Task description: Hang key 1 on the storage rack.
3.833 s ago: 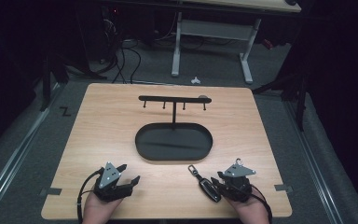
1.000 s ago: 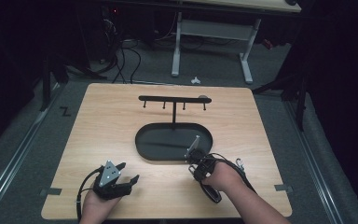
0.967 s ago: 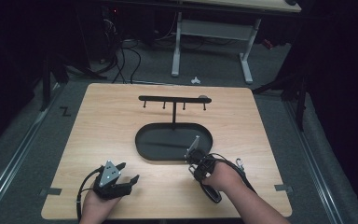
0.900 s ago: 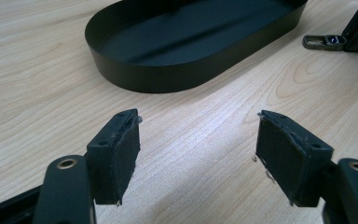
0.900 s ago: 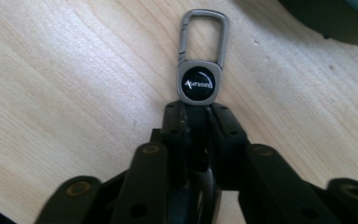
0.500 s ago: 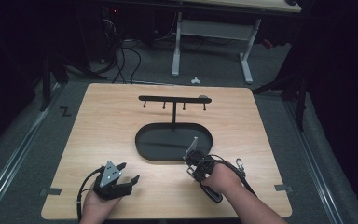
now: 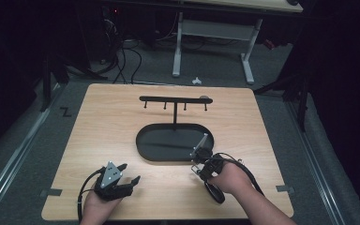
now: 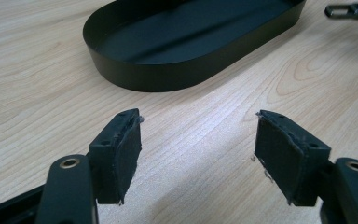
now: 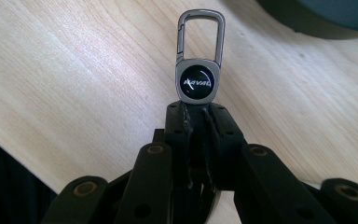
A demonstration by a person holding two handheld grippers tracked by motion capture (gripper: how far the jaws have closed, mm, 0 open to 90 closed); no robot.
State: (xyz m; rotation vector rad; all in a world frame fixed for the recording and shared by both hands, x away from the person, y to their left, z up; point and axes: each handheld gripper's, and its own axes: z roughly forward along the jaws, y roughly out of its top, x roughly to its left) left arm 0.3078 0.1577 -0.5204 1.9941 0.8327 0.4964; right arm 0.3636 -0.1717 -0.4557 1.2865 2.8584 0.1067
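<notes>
A keychain with a metal carabiner clip [image 9: 200,35] and a round black emblem [image 9: 197,82] sticks up from my right gripper [image 9: 197,112], which is shut on it. In the high view the right gripper [image 7: 200,160] is at the near right rim of the black oval tray [image 7: 168,157]. The keychain's dark tail [image 7: 214,192] shows under the hand. A black hook rack [image 7: 175,100] rises from the tray's far side. My left gripper [image 7: 129,174] rests open at the table's front left. Its pads [image 8: 121,154] have only bare wood between them, just short of the tray [image 8: 168,74].
The wooden table [image 7: 108,126] carries only the tray and rack. The right gripper's tip with the clip [image 8: 352,9] shows at the top right of the left gripper view. A desk frame and cables stand on the dark floor beyond the table's far edge.
The right gripper moved from the front right edge onto the keychain and shut on it. Over the last second it shifted slightly left by the tray. The left gripper has stayed still.
</notes>
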